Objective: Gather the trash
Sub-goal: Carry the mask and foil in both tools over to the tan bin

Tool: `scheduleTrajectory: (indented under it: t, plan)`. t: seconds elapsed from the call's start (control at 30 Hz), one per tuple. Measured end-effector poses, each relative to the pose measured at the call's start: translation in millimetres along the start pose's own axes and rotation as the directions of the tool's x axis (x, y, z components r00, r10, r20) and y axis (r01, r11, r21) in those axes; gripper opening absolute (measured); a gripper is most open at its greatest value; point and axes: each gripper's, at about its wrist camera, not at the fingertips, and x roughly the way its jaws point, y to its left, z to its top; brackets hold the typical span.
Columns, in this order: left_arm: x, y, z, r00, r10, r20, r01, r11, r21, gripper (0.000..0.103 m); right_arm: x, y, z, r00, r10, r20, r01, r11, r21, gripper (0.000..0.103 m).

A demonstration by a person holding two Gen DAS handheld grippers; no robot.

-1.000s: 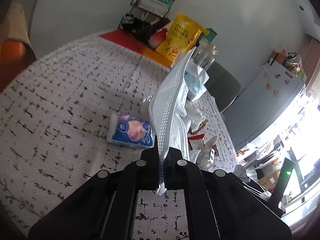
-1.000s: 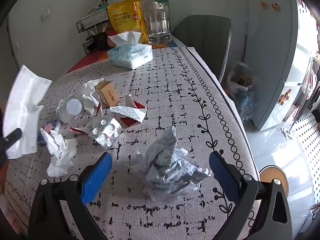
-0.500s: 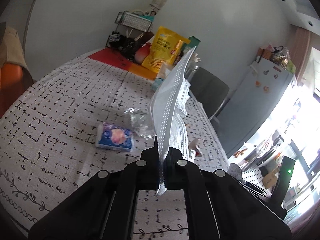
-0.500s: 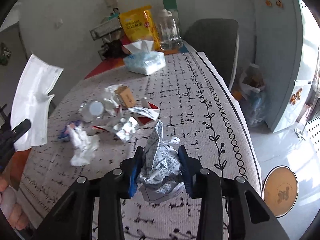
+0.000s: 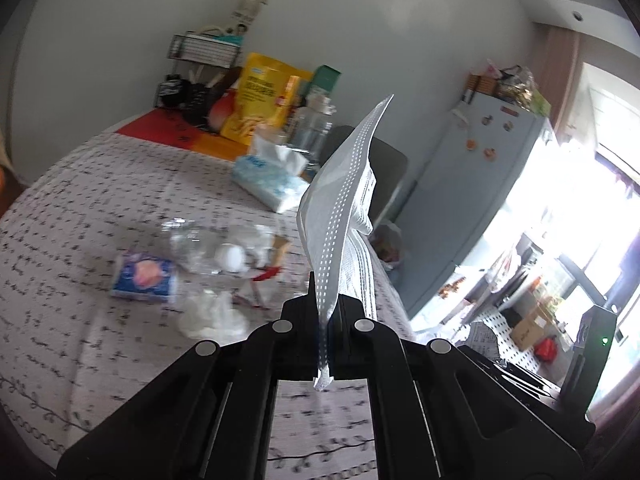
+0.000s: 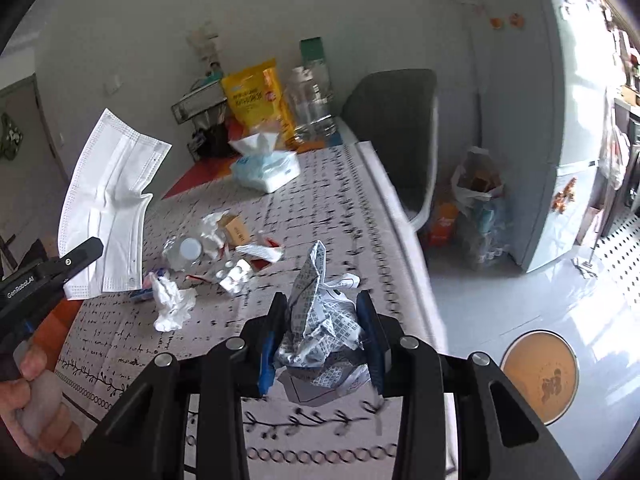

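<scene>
My left gripper point(image 5: 325, 301) is shut on the lower edge of a white face mask point(image 5: 344, 200), which stands up in the air above the table. The right wrist view shows that mask point(image 6: 108, 200) at the left, with a hand point(image 6: 36, 400) on the handle. My right gripper point(image 6: 322, 312) is shut on a crumpled printed paper point(image 6: 320, 328), lifted off the patterned tablecloth point(image 6: 320, 208). Left on the cloth are a crumpled tissue point(image 6: 172, 304), a blister pack point(image 6: 236, 276), a crushed clear bottle point(image 6: 186, 250), a small box point(image 6: 236, 230) and a blue tissue packet point(image 5: 144, 276).
A tissue box point(image 6: 266, 166), a yellow snack bag point(image 6: 256, 96), a clear jar point(image 6: 312, 104) and a wire rack stand at the table's far end. A grey chair point(image 6: 396, 128), a plastic bag on the floor point(image 6: 480, 208), a fridge point(image 6: 540, 140) and a round orange object point(image 6: 540, 376) lie to the right.
The right gripper closed on the crumpled paper and lifted it off the cloth. Both grippers have risen and drawn back from the table, the left one still carrying the mask.
</scene>
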Motion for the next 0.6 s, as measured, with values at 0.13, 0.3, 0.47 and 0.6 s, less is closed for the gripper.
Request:
scheduleTrajectory:
  t: [0.13, 0.3, 0.47, 0.6]
  plan:
    - [12.6, -25.1, -4.1, 0.999, -0.039, -0.017, 0.039, 0.999, 0.024, 0.004, -11.5, -23.0, -1.5, 0.999, -0.034, 0.015, 0.033, 0.999, 0.030, 0.036]
    - [35.2, -55.8, -11.3, 0.995, -0.080, -0.058, 0.083, 0.995, 0.049, 0.004, -24.7, -57.8, -3.5, 0.996, -0.080, 0.030, 0.077, 0.994, 0.083, 0.036]
    - [55.7, -84.4, -18.2, 0.989, -0.112, -0.093, 0.119, 0.990, 0.074, 0.004, -33.3, -89.2, -6.8, 0.992, -0.122, 0.036, 0.116, 0.985, 0.130, 0.036]
    - [74.8, -111.7, -24.9, 0.983, -0.136, -0.127, 0.149, 0.984, 0.099, 0.004, -38.2, -117.4, -9.5, 0.987, -0.155, 0.039, 0.147, 0.975, 0.166, 0.036]
